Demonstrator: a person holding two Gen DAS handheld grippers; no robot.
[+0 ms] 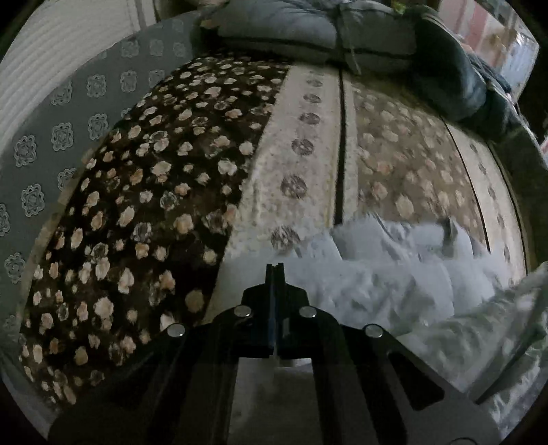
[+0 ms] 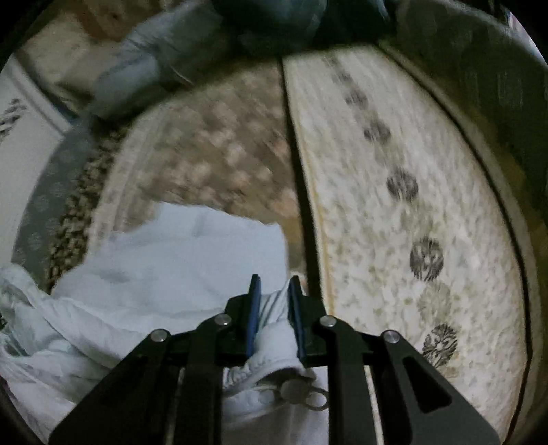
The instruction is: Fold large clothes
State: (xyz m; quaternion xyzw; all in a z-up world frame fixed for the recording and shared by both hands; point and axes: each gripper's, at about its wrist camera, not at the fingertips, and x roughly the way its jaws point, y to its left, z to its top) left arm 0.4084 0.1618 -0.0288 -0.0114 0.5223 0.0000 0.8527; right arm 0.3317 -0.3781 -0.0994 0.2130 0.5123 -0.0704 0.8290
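A white garment [image 1: 394, 284] lies crumpled on the patterned carpet, to the right of my left gripper [image 1: 275, 268]. That gripper's two fingers are pressed together, and I see no cloth between their tips. In the right wrist view the same white garment [image 2: 164, 260] spreads to the left and under my right gripper [image 2: 274, 284]. A bunched fold of it fills the gap between the blue pads [image 2: 254, 308], which are shut on it. A cord with a round toggle and a metal ring [image 2: 301, 392] hangs from the garment just behind the jaws.
The carpet has a dark floral panel [image 1: 137, 205], a cream band with dark medallions [image 1: 301, 164] [image 2: 404, 212] and a tan floral panel [image 1: 411, 164]. Grey cushions [image 1: 308, 30] and dark blue clothes [image 1: 455, 82] lie at the far end. A grey patterned surface [image 1: 51, 137] runs along the left.
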